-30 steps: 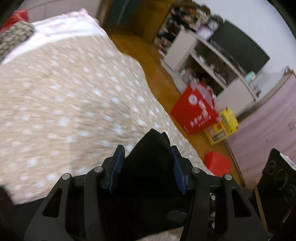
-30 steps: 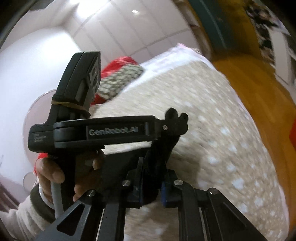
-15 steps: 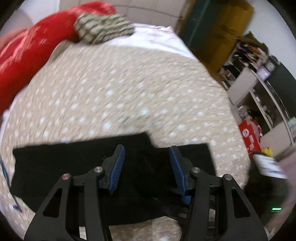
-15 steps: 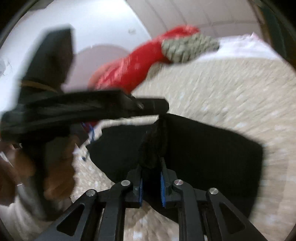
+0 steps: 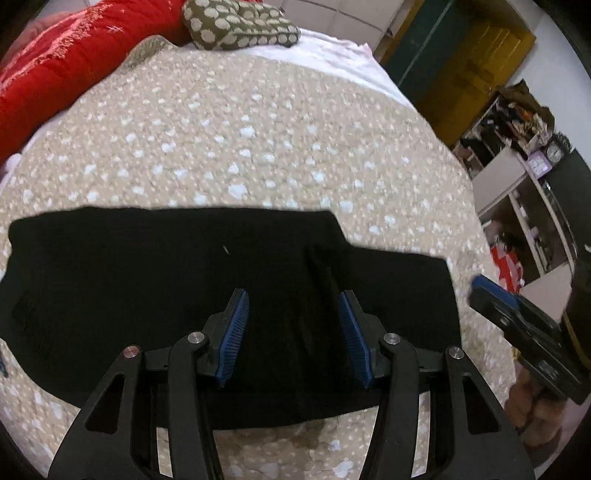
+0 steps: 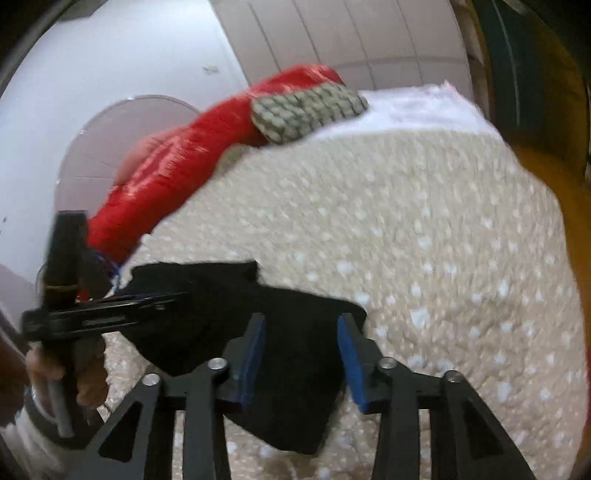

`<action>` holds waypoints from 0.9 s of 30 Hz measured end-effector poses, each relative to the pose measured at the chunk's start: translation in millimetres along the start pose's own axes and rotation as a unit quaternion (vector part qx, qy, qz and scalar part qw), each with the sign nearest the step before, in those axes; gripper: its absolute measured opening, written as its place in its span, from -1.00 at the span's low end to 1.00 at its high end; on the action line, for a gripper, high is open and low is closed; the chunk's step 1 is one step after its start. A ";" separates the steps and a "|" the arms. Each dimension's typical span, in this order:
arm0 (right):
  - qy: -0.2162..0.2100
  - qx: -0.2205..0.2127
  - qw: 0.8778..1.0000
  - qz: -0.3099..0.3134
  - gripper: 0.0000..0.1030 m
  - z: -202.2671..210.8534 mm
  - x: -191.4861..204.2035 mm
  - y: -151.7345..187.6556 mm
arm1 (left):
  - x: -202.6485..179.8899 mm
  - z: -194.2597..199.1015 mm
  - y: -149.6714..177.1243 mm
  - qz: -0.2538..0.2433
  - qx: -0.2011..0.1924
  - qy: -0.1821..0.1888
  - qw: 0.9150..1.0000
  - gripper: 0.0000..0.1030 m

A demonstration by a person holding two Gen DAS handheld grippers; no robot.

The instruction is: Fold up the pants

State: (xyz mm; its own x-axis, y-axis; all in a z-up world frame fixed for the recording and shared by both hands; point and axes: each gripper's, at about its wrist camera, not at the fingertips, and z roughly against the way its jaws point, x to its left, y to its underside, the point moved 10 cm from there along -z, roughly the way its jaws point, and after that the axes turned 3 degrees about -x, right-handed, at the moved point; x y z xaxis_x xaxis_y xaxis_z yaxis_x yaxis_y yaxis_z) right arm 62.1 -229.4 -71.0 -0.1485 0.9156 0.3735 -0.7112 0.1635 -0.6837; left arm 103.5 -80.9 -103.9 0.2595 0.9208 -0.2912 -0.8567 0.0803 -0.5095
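Black pants [image 5: 166, 273] lie folded flat across the near part of a bed with a beige spotted cover [image 5: 258, 129]; they also show in the right wrist view [image 6: 295, 317]. My left gripper [image 5: 293, 306] is open and empty, its blue pads just above the pants' near middle. My right gripper [image 6: 301, 332] is open and empty over the pants' right end; it also shows at the right edge of the left wrist view [image 5: 517, 317]. The left gripper shows in the right wrist view [image 6: 103, 310].
A red quilt [image 5: 55, 62] and a patterned pillow [image 5: 240, 24] lie at the head of the bed. Shelving [image 5: 517, 192] and a red box [image 5: 509, 266] stand on the floor to the right. A white wall [image 6: 110, 55] is beyond the bed's left side.
Both grippers let go of the black pants, which now lie flat on the bed. The right gripper opened in the last half second; the left opened earlier and both drew back.
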 end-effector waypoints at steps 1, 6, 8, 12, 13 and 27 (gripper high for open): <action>0.005 0.006 1.000 0.002 -0.37 -6.8 -2.6 2.0 | -0.4 -2.7 3.4 -0.005 0.001 -0.007 1.000 -0.03; 0.058 0.042 0.997 0.029 -0.40 -46.5 -11.7 13.4 | 1.5 -15.5 10.0 -0.018 -0.012 -0.040 0.999 0.01; 0.066 0.041 0.997 0.028 -0.40 -57.1 -14.8 10.2 | 0.5 -17.2 10.3 -0.019 -0.016 -0.044 0.999 0.08; 0.073 0.043 0.996 0.031 -0.40 -54.3 -13.0 0.3 | -1.7 -19.3 11.4 -0.029 -0.025 -0.057 0.998 0.12; 0.073 0.041 0.996 0.031 -0.41 -50.9 -12.5 -0.5 | -1.8 -19.3 11.5 -0.030 -0.027 -0.059 0.997 0.12; 0.052 0.056 0.995 0.064 -0.39 -17.4 22.0 58.2 | -2.0 -17.6 14.0 -0.029 -0.042 -0.061 0.997 0.14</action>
State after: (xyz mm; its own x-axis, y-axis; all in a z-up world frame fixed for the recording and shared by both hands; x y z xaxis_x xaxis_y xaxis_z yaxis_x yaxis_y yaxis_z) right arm 29.5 -193.4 -113.5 -0.1756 0.9602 0.2170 -0.7642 0.0060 -0.6449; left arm 98.9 -88.4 -124.7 0.2465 0.9555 -0.1618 -0.8004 0.1066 -0.5898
